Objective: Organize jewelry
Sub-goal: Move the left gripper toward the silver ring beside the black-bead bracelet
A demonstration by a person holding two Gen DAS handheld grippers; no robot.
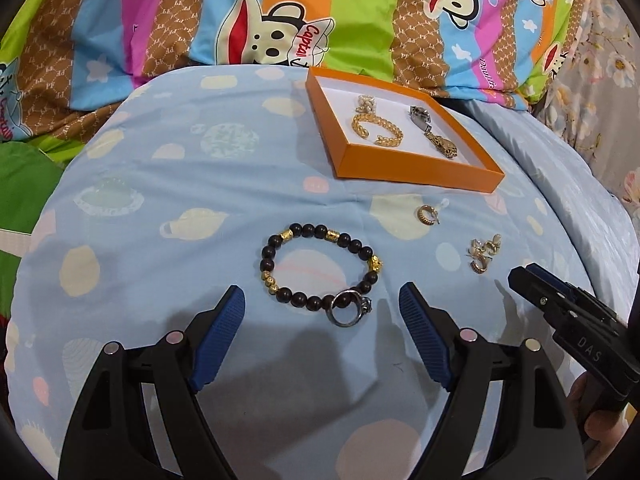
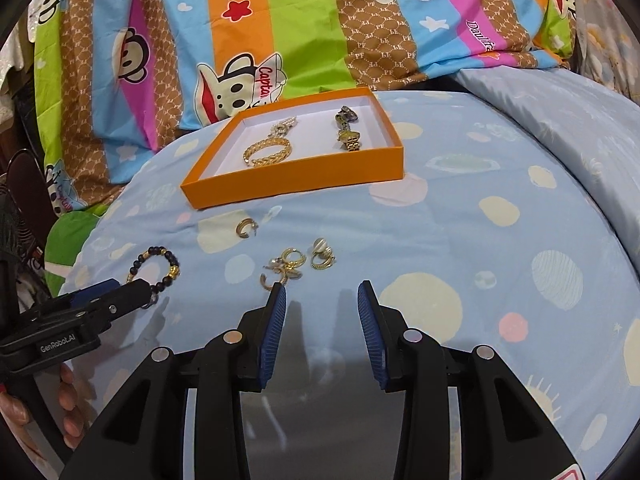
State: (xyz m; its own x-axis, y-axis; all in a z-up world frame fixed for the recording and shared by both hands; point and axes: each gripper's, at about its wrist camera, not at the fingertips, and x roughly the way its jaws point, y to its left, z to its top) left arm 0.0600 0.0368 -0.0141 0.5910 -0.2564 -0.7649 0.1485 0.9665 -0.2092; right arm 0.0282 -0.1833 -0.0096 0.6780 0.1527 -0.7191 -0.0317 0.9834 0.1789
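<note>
An orange box (image 1: 416, 168) (image 2: 304, 178) with a white floor lies on the blue bedsheet and holds a gold chain bracelet (image 1: 376, 130) (image 2: 267, 152), a pearl piece (image 1: 366, 103) and a watch (image 1: 434, 132) (image 2: 347, 132). A black-and-gold bead bracelet (image 1: 316, 266) (image 2: 158, 266) lies in front of my open left gripper (image 1: 322, 308), with a silver ring (image 1: 348, 308) leaning on it. A gold hoop earring (image 1: 425, 214) (image 2: 246, 228) and a cluster of earrings (image 1: 485, 254) (image 2: 298, 264) lie just ahead of my open, empty right gripper (image 2: 322, 300).
A colourful striped cartoon quilt (image 1: 280, 12) (image 2: 280, 20) is piled behind the box. The sheet (image 1: 160, 168) drops off at the right side of the bed. The right gripper shows at the right in the left wrist view (image 1: 560, 312).
</note>
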